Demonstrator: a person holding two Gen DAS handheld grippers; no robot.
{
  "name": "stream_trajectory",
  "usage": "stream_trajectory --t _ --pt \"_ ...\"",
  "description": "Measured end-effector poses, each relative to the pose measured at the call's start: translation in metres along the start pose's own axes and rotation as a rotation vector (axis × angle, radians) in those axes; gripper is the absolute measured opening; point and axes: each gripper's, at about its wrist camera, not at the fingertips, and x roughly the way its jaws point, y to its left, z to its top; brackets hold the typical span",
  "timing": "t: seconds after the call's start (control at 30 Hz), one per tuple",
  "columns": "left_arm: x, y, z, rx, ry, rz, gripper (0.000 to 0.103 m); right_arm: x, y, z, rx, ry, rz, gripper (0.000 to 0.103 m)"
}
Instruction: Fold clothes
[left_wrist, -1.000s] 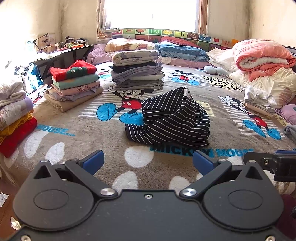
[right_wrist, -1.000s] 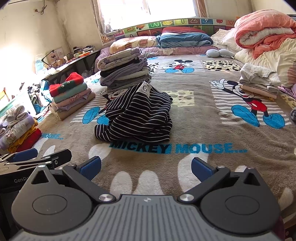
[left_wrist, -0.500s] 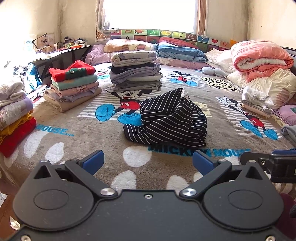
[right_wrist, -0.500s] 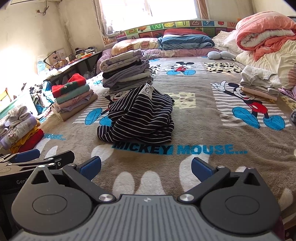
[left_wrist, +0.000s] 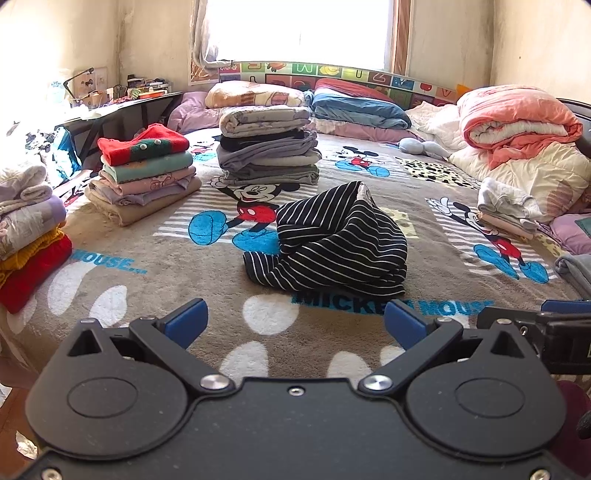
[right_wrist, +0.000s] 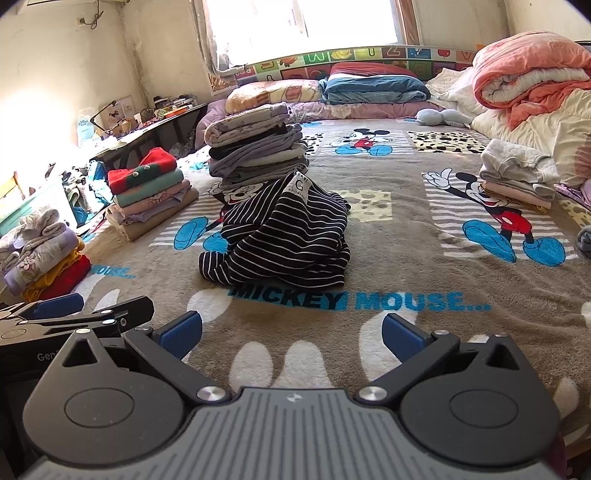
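Observation:
A crumpled black-and-white striped garment (left_wrist: 332, 243) (right_wrist: 284, 240) lies in a heap on the brown Mickey Mouse blanket (left_wrist: 147, 266) (right_wrist: 424, 236), its neck label sticking up. My left gripper (left_wrist: 295, 323) hovers over the bed's near edge, short of the garment, open with nothing between its blue pads. My right gripper (right_wrist: 291, 332) hangs beside it, also open and empty, the garment ahead of it. In the left wrist view the right gripper's side shows at the right edge (left_wrist: 546, 325); in the right wrist view the left gripper shows at the left (right_wrist: 74, 314).
Folded stacks stand on the bed: a grey-purple pile (left_wrist: 267, 147) behind the garment, a red-topped pile (left_wrist: 144, 173) at left, a red and yellow one (left_wrist: 26, 236) at the near left edge, a small pale pile (left_wrist: 506, 206) at right. Quilts and pillows (left_wrist: 517, 122) line the back.
Both grippers have drawn back slightly and tilted up, so the garment sits a little lower and farther in view. Both stay open.

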Motion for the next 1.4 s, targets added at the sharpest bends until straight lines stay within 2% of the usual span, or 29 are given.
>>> stream_trajectory --t 0.37,0.73,0.97,1.23,1.4 --pt "-0.004 0.001 0.003 -0.004 -0.006 -0.009 0.103 -0.008 0.004 0.001 -0.006 -0.009 -0.009 0.103" --pt "0.005 -0.002 0.006 0.005 0.004 -0.001 0.103 -0.003 0.002 0.004 0.011 -0.016 0.021 0.103" --pt "0.021 -0.003 0.007 -0.003 0.030 0.003 0.103 0.012 -0.014 0.003 0.078 -0.016 0.128 0.103" --pt "0.058 0.002 0.008 -0.057 0.081 -0.074 0.103 0.037 -0.039 -0.004 0.118 -0.062 0.232 0.103" --pt "0.085 0.007 0.010 -0.071 0.094 -0.097 0.103 0.063 -0.053 -0.002 0.132 -0.107 0.282 0.103"
